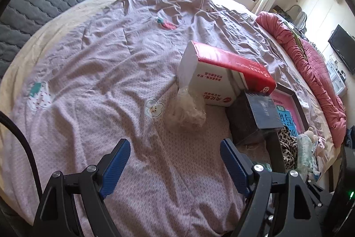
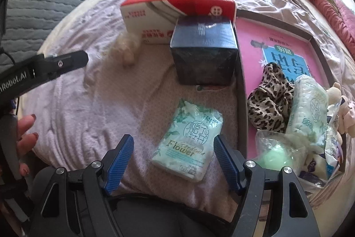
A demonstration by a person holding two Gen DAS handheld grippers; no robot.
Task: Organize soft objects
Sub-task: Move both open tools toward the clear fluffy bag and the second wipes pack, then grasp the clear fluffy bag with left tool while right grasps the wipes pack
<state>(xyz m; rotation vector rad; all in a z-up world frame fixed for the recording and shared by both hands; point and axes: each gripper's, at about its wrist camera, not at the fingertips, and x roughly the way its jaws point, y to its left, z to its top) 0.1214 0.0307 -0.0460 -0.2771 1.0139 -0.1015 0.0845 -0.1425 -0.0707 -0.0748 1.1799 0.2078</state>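
We hold our left gripper (image 1: 175, 161) tilted downward, its blue fingers (image 1: 116, 170) spread wide with nothing between them. Our right gripper (image 2: 174, 157) points more steeply down, jaws also wide apart and pressing on nothing. Our left hand (image 2: 25, 137) wraps the left gripper's handle, fingertips showing.
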